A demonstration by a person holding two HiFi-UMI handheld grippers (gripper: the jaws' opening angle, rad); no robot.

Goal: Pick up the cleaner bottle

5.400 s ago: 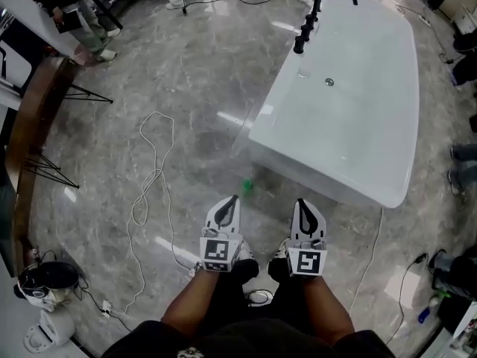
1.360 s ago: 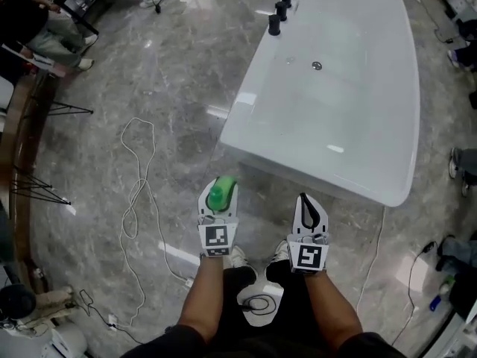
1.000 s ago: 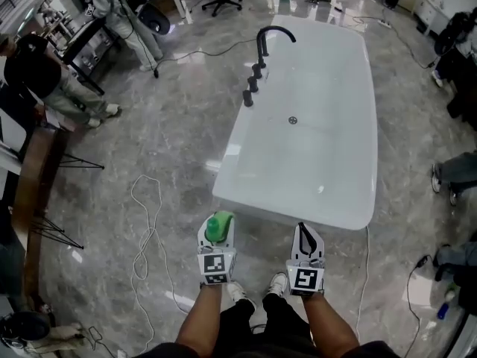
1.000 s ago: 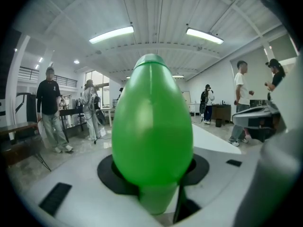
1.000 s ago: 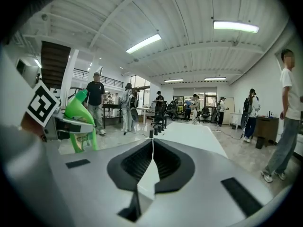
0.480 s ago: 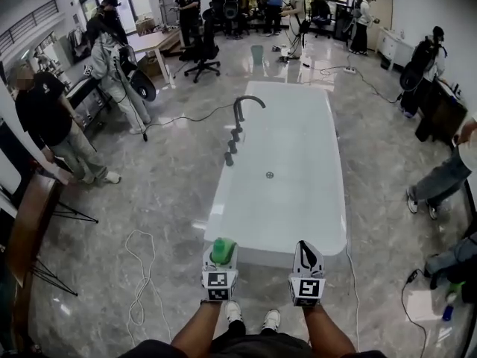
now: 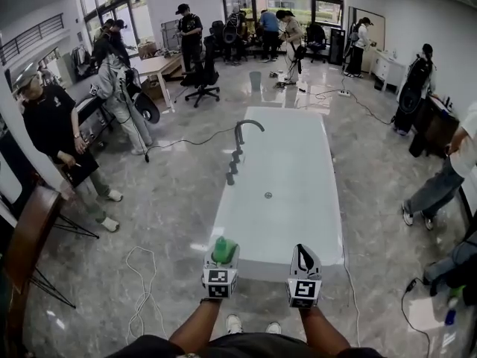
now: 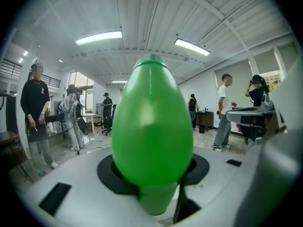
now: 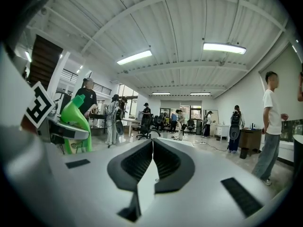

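I see a long white bathtub point(image 7: 298, 177) with a black curved faucet point(image 7: 240, 131) on a glossy grey marble floor point(image 7: 171, 200). A black office chair point(image 7: 203, 80) stands beyond it.

White bathtub point(image 7: 287, 162) dead ahead, its near end just beyond the left hand-held gripper point(image 7: 221, 258) and right hand-held gripper point(image 7: 302, 250). Black faucet point(image 7: 240, 136) sticks up on the tub's left rim. Left jaws are filled by the cleaner bottle point(image 7: 222, 249); right jaws together, nothing between. Open floor point(image 7: 179, 192) left of the tub (loose cable point(image 7: 140, 274) lying on it). Further left: person point(image 7: 56, 136), wooden furniture edge point(image 7: 26, 237). Right of the tub a narrower floor strip, second person point(image 7: 446, 181) standing there.
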